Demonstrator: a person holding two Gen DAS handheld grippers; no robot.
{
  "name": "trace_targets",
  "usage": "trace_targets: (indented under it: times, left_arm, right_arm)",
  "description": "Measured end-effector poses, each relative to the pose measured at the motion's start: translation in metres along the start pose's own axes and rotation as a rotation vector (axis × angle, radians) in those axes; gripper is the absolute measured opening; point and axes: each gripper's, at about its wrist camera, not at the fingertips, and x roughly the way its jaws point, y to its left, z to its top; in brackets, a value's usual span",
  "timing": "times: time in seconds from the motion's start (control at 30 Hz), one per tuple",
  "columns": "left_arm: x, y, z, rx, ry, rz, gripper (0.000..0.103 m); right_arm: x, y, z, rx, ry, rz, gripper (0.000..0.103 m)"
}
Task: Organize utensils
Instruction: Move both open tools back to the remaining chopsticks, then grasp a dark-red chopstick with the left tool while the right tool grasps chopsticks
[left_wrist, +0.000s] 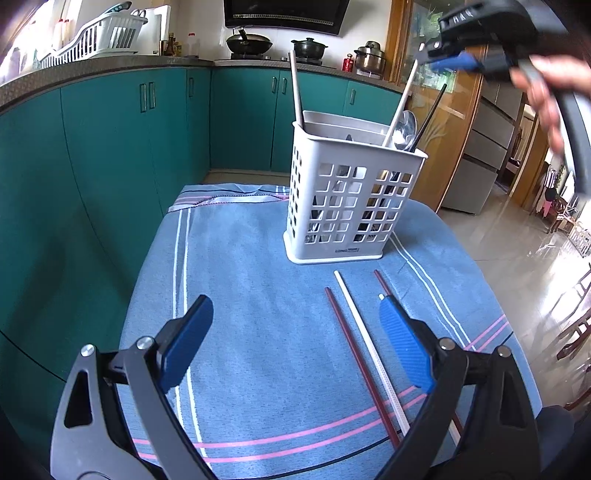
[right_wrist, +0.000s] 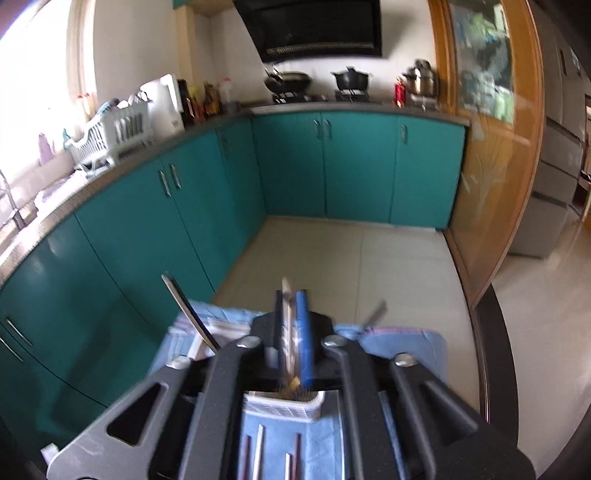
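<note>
A white slotted utensil holder (left_wrist: 351, 192) stands on the blue cloth (left_wrist: 258, 295). It holds a metal spoon (left_wrist: 404, 129), a black chopstick (left_wrist: 430, 114) and a white chopstick (left_wrist: 297, 92). At the top right my right gripper (left_wrist: 432, 55) is shut on the upper end of another white chopstick (left_wrist: 402, 99), whose lower end is inside the holder. The blurred right wrist view shows that chopstick (right_wrist: 288, 317) pinched in my right gripper (right_wrist: 291, 295), above the holder's rim (right_wrist: 284, 404). My left gripper (left_wrist: 295, 332) hangs open and empty over the cloth. A dark red chopstick (left_wrist: 354, 350) and a white one (left_wrist: 369, 350) lie between its fingers.
Another dark red chopstick (left_wrist: 382, 282) lies partly behind the left gripper's right-hand finger (left_wrist: 402, 343). Teal cabinets (left_wrist: 110, 147) run along the left and back, under a counter with a dish rack (left_wrist: 99, 37) and pots. Tiled floor (left_wrist: 517, 236) lies to the right.
</note>
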Motion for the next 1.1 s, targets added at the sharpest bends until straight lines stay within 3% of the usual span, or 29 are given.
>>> trace_targets:
  times: [0.03, 0.17, 0.33, 0.47, 0.57, 0.87, 1.1]
  left_arm:
    - [0.000, 0.000, 0.000, -0.002, 0.001, -0.001, 0.090]
    - [0.002, 0.000, -0.001, -0.016, 0.013, -0.024, 0.090]
    - [0.004, -0.009, -0.006, 0.003, 0.025, -0.027, 0.090]
    - [0.014, -0.018, -0.013, 0.019, 0.053, -0.025, 0.083]
    - [0.022, -0.021, -0.018, 0.021, 0.076, -0.021, 0.080]
    - [0.046, -0.033, -0.021, 0.023, 0.121, 0.009, 0.076]
    - [0.091, -0.034, -0.003, -0.055, 0.198, 0.022, 0.049]
  right_arm:
    - [0.000, -0.004, -0.007, 0.012, 0.007, 0.002, 0.059]
    - [-0.027, -0.009, -0.049, -0.016, -0.036, -0.009, 0.059]
    - [-0.062, -0.010, -0.147, -0.057, -0.054, 0.020, 0.060]
    - [-0.058, -0.029, -0.215, -0.002, -0.043, 0.004, 0.060]
    - [-0.048, -0.048, -0.245, 0.059, -0.030, 0.000, 0.060]
    - [-0.040, -0.051, -0.265, 0.052, 0.000, 0.038, 0.060]
    - [-0.036, -0.052, -0.268, 0.060, 0.040, 0.068, 0.060]
